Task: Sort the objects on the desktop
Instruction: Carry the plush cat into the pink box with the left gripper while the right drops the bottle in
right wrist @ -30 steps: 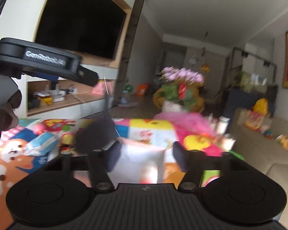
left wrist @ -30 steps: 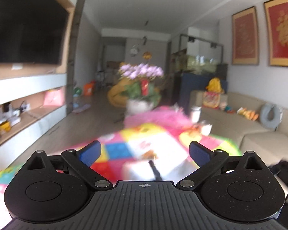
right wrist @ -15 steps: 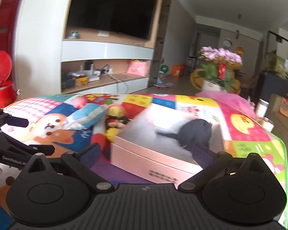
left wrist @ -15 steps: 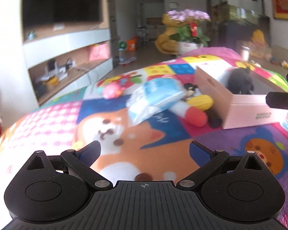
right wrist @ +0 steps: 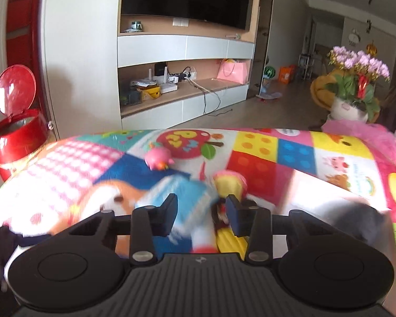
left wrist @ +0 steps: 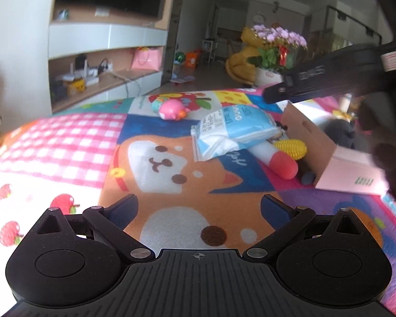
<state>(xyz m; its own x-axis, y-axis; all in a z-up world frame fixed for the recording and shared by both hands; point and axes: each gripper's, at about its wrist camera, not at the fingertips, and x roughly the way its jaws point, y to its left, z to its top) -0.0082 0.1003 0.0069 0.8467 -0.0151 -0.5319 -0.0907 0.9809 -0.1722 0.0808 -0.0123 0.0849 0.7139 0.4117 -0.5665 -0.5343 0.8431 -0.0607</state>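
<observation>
A pink box (left wrist: 348,169) lies on the colourful mat with a dark object (left wrist: 339,132) inside. Beside it lie a blue-white packet (left wrist: 232,129), a yellow corn toy (left wrist: 290,149), a white toy with a red end (left wrist: 277,158) and a pink pig toy (left wrist: 171,108). My left gripper (left wrist: 198,211) is open and empty over the mat's dog picture. My right gripper (right wrist: 202,211) is open above the blurred blue packet (right wrist: 182,192) and the yellow toy (right wrist: 229,182); its body (left wrist: 330,79) reaches over the box in the left wrist view.
A red pedal bin (right wrist: 15,129) with its lid up stands left of the mat. A TV cabinet (right wrist: 182,79) is behind. A flower pot (right wrist: 353,92) stands at the far right. The pink pig (right wrist: 158,158) lies toward the mat's far edge.
Both grippers have swung down and left from over the box. My right gripper now hovers over the packet and toys and its jaws have narrowed. My left gripper has drawn closer to the mat.
</observation>
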